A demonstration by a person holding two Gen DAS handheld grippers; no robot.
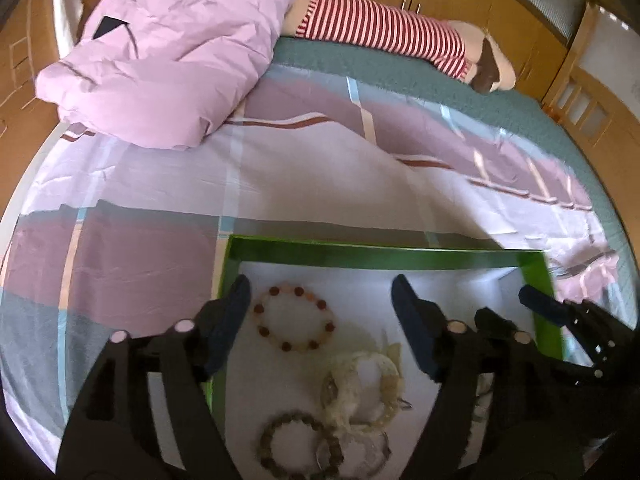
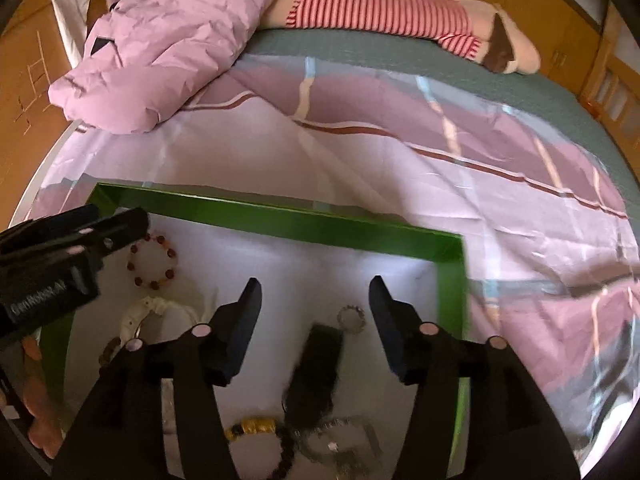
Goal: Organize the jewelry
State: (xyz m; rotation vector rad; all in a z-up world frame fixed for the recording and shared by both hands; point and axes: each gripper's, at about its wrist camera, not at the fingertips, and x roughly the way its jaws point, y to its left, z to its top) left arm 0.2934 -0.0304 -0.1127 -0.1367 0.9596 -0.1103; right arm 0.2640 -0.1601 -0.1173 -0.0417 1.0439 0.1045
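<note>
On the bed (image 1: 280, 168), a green tray (image 1: 360, 254) holds the bracelets (image 1: 294, 318); both grippers, left (image 1: 320, 292) and right (image 2: 316, 292), hover with fingers spread and empty, so best descend squarely over one bracelet.

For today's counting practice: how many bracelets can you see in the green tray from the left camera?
4: red-and-cream bracelet far left, white bracelet mid-tray, brown bracelet nearest, clear bracelet beside it. More may be hidden.

Bed (image 1: 280, 184) (plaid sheet) bears green tray (image 1: 360, 254), pink pillow (image 1: 172, 52), striped plush (image 1: 380, 26).
</note>
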